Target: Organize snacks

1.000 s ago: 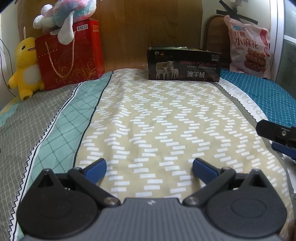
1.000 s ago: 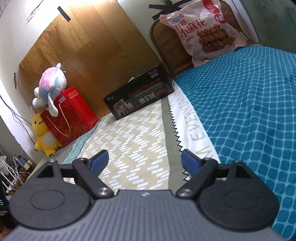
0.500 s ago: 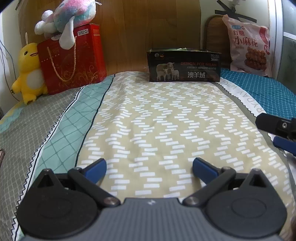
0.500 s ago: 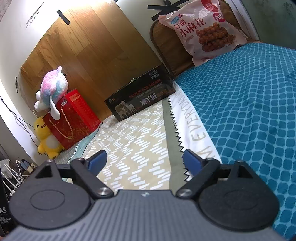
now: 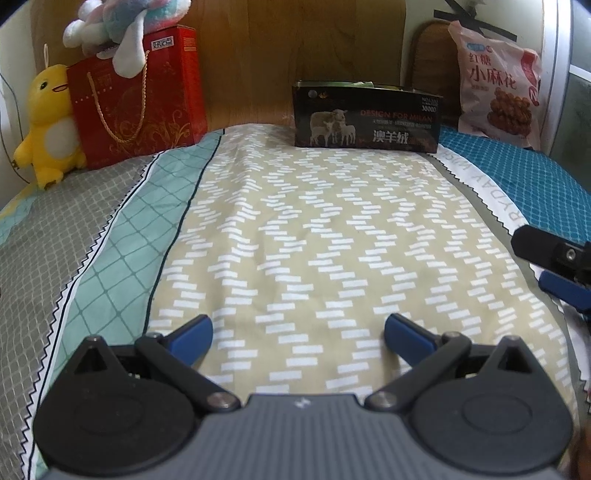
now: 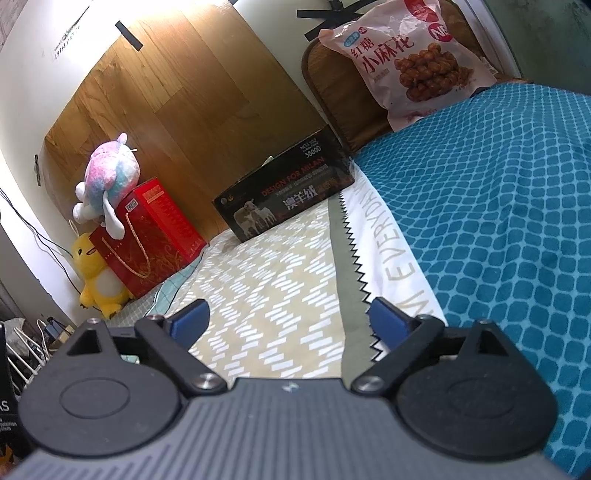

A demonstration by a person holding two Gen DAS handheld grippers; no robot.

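A pink snack bag printed with fried twists leans upright against the headboard at the far right of the bed; the right wrist view shows the same snack bag at the top right. A dark open-topped box with sheep on its side stands at the far middle of the bed, also seen as the box from the right. My left gripper is open over the beige bedspread with nothing between its fingers. My right gripper has its jaws still opening, empty, low over the bedspread.
A red gift bag with a pastel plush toy on top and a yellow duck plush stand at the far left. The bedspread lies flat. My right gripper's finger shows at the right edge of the left wrist view.
The right gripper's fingers have spread slightly wider. Both views have shifted only a little; nothing on the bed has moved.
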